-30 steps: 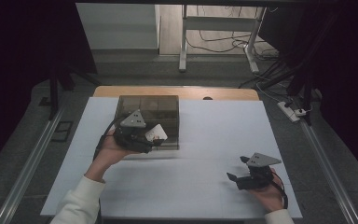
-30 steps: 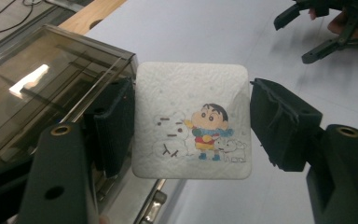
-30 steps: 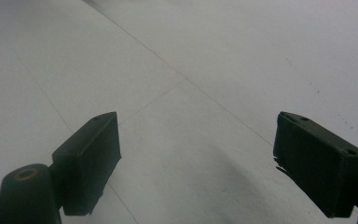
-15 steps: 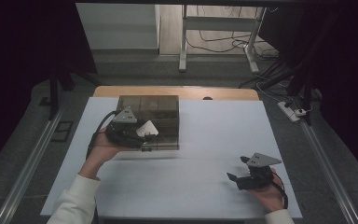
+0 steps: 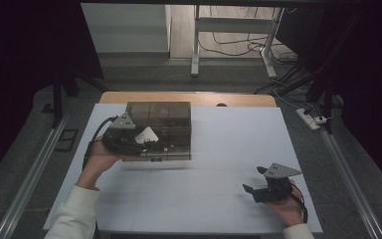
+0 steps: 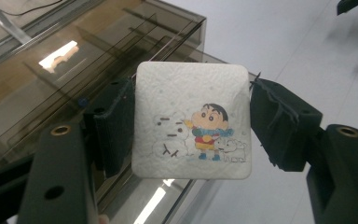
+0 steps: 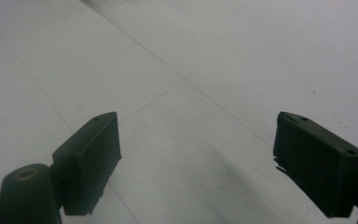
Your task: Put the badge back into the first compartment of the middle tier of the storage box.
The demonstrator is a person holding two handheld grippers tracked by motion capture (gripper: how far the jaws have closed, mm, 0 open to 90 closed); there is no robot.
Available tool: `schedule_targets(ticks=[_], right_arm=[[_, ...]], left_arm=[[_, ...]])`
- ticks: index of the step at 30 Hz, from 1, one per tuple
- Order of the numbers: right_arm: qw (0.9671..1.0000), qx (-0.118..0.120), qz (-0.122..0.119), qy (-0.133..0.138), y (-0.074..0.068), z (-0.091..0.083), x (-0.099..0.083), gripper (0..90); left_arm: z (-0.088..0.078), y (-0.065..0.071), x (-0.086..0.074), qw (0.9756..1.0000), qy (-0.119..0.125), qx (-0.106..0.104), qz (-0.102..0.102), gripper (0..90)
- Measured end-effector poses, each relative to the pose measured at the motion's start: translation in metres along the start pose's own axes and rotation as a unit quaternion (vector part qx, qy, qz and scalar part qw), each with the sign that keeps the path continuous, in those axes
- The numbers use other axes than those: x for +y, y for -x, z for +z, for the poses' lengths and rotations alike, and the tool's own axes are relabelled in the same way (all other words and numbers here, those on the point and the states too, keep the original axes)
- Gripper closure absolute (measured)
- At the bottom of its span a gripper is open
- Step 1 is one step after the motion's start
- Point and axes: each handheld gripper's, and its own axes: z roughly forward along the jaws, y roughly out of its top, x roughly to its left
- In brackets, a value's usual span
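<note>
My left gripper (image 6: 191, 126) is shut on a white square coaster (image 6: 192, 122) printed with a cartoon boy, a snowman and a small dog. In the high view the left gripper (image 5: 138, 140) holds that coaster (image 5: 145, 135) over the left part of a smoked clear plastic box (image 5: 166, 128) with inner dividers. The same box (image 6: 88, 56) lies behind the coaster in the left gripper view. My right gripper (image 5: 248, 189) rests near the table's front right, jaws open, nothing between them. The right gripper (image 7: 196, 154) looks onto bare white table.
A white table top (image 5: 219, 149) covers most of the wooden table; its back edge (image 5: 189, 97) shows behind the box. Metal rails run along both sides of the table. A desk frame and cables stand on the floor beyond.
My left hand has carried the coaster leftward and slightly back, from the box's front middle to above its left part. The right gripper has stayed where it was.
</note>
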Motion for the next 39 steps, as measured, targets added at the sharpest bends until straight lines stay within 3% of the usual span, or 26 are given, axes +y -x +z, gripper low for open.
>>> schedule_targets(ticks=[17,22,31,39], right_arm=[[1.0,0.002,0.001,-0.002,0.0,0.0,0.0,14.8],[1.0,0.001,0.002,-0.001,0.001,0.0,0.0,14.8],[1.0,0.003,0.003,-0.002,0.001,0.0,0.0,14.9],[1.0,0.003,0.002,-0.003,0.001,0.0,-0.001,14.9]], left_arm=[[0.004,-0.026,-0.023,0.9991,-0.035,0.001,-0.021,32.7],[0.011,-0.032,-0.031,0.9979,-0.059,0.006,-0.024,32.7],[0.018,-0.041,-0.04,0.9957,-0.086,-0.008,-0.034,32.7],[0.022,-0.044,-0.043,0.9948,-0.095,-0.001,-0.036,32.6]])
